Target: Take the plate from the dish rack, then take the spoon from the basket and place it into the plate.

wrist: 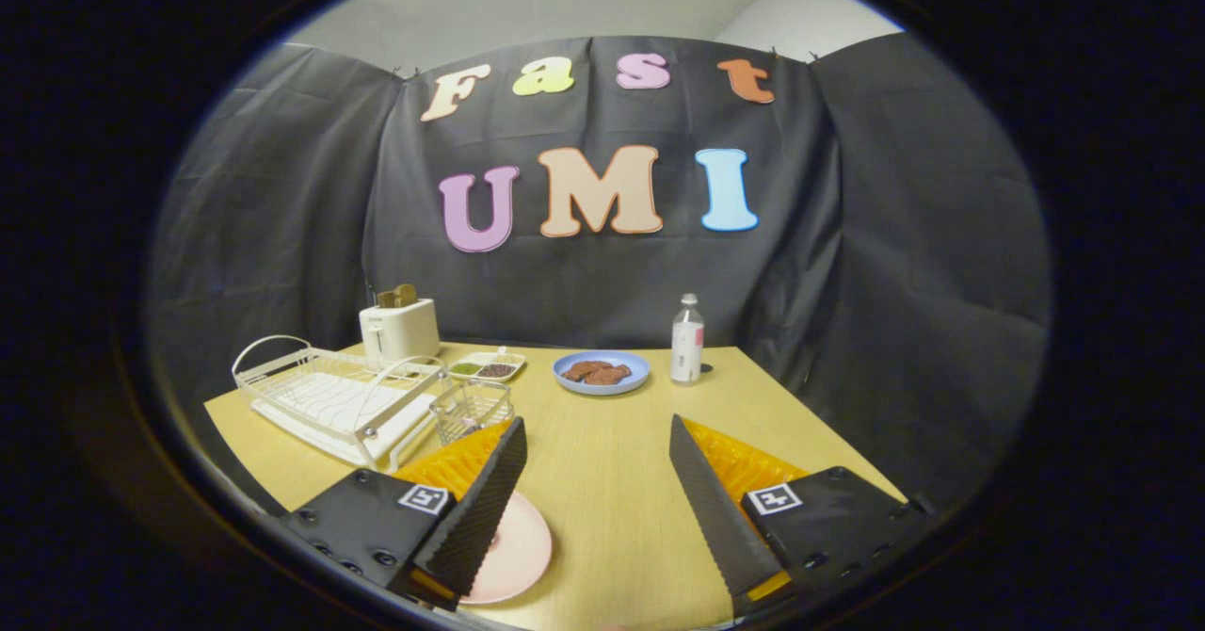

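At the left of the frame, a white wire dish rack (pixel 339 397) sat on a white tray near the left corner of the light wooden table (pixel 612 480), its slots holding no plate. Behind it, toward the back wall, a white toaster (pixel 400 328) stood with toast in its slot. Just right of the rack, a small wire basket (pixel 471 408) stood on the tabletop; whether the spoon lay inside could not be told. Behind the basket rested a shallow white tray (pixel 487 365) with two compartments, one holding something green, the other something dark.

In the lower left, a pink plate (pixel 518 551) lay flat on the table, partly hidden under the gripper's left finger. The gripper (pixel 598 480) was held above the table with its fingers spread wide, nothing between them but bare tabletop.

Beyond the fingers, at the middle of the frame, a blue plate (pixel 602 372) carried brown pieces of food. Just to its right a clear bottle (pixel 687 339) with a white cap and a label stood upright near the table's far edge.
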The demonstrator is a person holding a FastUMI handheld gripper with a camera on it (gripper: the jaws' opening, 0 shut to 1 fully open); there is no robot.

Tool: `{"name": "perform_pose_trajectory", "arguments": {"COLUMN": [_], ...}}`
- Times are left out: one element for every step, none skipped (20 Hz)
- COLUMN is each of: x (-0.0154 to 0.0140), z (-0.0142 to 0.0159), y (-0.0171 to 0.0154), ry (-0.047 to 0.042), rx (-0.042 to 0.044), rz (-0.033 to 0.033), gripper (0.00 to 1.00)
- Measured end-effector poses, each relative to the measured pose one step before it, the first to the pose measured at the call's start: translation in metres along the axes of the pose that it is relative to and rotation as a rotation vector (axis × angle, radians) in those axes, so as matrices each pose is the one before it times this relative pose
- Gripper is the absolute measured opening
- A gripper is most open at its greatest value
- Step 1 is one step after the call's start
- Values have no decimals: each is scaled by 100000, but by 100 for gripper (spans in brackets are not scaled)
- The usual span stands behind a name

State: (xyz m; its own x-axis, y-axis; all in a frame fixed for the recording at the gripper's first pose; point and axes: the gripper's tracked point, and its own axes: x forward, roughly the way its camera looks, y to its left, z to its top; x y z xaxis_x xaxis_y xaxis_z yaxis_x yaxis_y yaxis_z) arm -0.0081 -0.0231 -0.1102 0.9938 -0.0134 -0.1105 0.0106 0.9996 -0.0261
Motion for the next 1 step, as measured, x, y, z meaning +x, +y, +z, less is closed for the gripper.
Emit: {"name": "perform_pose_trajectory", "arguments": {"x": [37], "z": [66], "y": [-113], "ry": [-215], "rx": [514], "rz": [-448], "gripper": [98]}}
